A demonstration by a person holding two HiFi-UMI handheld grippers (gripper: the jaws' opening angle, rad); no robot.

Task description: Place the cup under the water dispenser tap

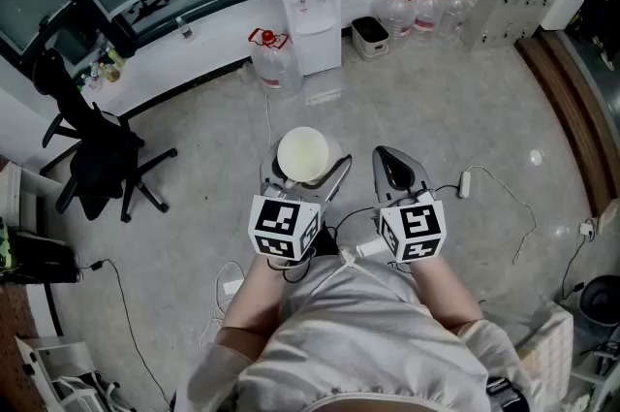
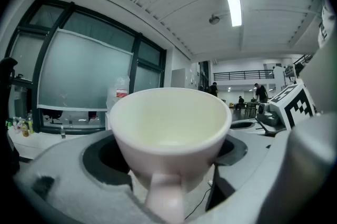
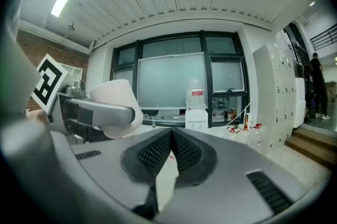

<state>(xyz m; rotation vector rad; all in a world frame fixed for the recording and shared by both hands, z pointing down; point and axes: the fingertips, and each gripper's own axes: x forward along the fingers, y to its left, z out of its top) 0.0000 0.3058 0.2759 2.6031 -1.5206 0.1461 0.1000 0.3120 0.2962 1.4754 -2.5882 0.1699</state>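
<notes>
White cup [image 2: 171,133] | clamped in left hand-held gripper [image 1: 308,170] | bottle label [image 3: 196,92] red, illegible

The cup [image 2: 171,128] looks like smooth glazed ceramic, faintly glossy. The left claw [image 1: 303,170] and right claw [image 3: 171,136] are matt grey plastic; the right one's pads [image 3: 155,153] are black, dimpled, rubbery. The dispenser [image 1: 308,3] is smooth white plastic. The floor [image 1: 465,100] is polished, stone-like, glossy.

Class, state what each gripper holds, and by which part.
Left gripper clamps the cup by its sides; right gripper holds nothing, jaws together.
</notes>
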